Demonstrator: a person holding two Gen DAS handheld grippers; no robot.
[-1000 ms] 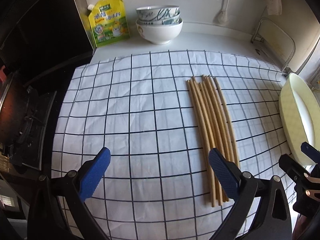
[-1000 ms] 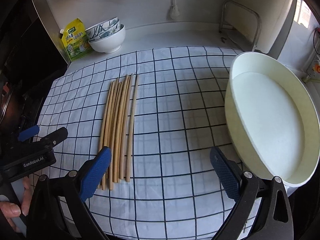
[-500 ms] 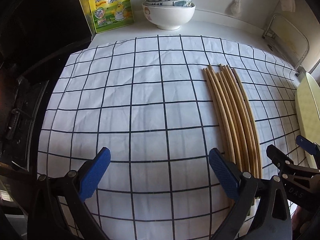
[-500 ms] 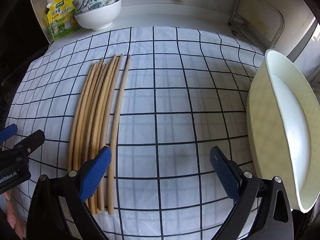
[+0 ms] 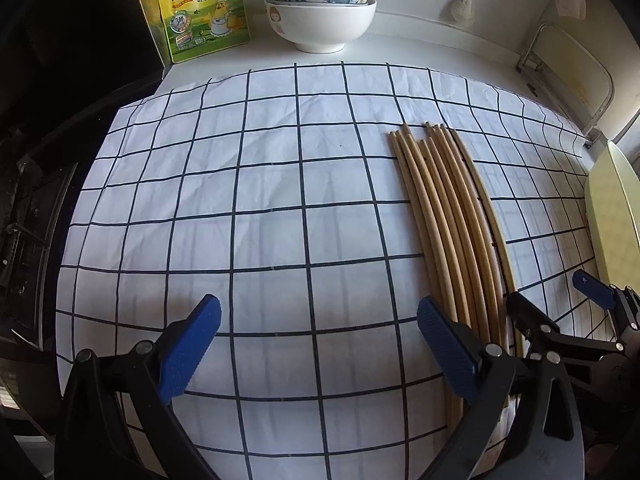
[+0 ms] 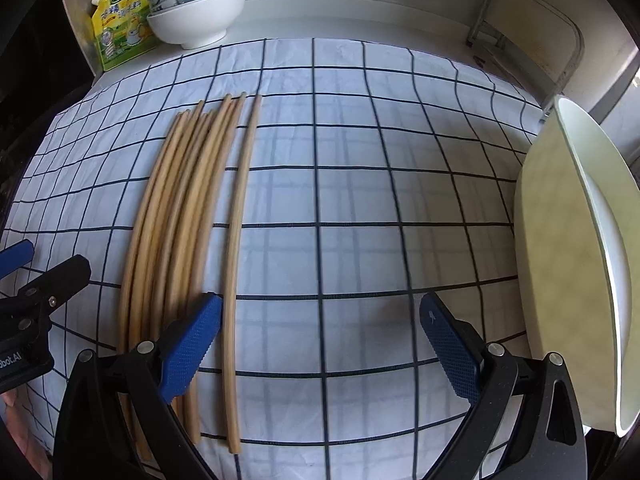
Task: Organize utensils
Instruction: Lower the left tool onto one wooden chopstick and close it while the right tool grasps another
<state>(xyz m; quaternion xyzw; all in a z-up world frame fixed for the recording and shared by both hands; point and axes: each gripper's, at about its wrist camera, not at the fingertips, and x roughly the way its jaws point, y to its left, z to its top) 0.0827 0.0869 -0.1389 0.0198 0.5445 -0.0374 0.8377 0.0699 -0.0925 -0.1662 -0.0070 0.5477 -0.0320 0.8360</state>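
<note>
A: Where are the chopsticks [image 5: 448, 216] lying?

B: They are lying side by side in a bundle on the checked cloth [image 5: 248, 208] that is covering the desk [image 5: 420, 50], running from the near edge toward the back wall. In the right wrist view one chopstick [image 6: 238, 240] is lying just apart from the rest, on their right.

A: What is the left gripper [image 5: 318, 344] doing?

B: It is hovering low over the cloth with its blue-padded fingers spread wide and nothing between them. Its right finger [image 5: 446, 346] is sitting over the near ends of the bundle; whether it is touching them I cannot tell.

A: And the right gripper [image 6: 318, 340]?

B: It is also gaping wide and holding nothing. Its left finger [image 6: 192, 342] is overlapping the bundle's right side, and the lone chopstick is passing between its two fingers, close to the left one.

A: What is sitting around them?

B: A pale oval dish [image 6: 568, 264] is standing at the cloth's right edge. At the back, stacked bowls [image 5: 320, 12] are sitting beside a yellow-green seasoning pouch [image 5: 204, 12], both off the cloth. A metal rack [image 6: 528, 28] is standing in the back right corner.
</note>
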